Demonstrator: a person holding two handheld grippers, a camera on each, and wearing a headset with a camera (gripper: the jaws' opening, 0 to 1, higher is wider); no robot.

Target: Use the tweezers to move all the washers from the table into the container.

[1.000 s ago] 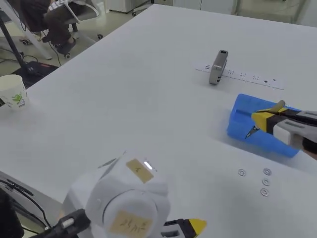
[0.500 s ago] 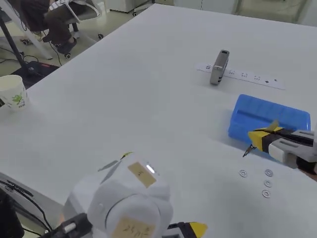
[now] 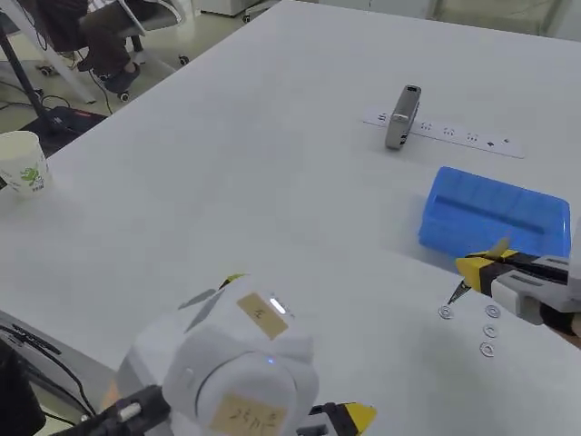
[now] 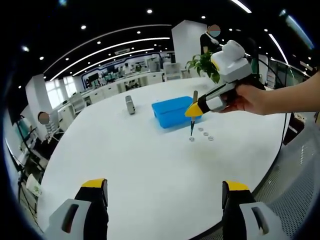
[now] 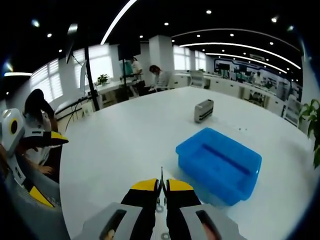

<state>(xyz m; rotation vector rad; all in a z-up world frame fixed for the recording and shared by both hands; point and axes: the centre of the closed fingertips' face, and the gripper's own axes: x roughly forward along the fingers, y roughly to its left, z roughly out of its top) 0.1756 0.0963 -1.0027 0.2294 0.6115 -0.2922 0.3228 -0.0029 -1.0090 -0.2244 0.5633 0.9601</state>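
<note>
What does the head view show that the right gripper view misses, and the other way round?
Head view adds: a paper cup at the table's left edge, and a side look at the right gripper holding the tweezers. Right gripper view adds: ceiling lights, windows, a seated person. Both: the blue container, the grey box, the white table.
</note>
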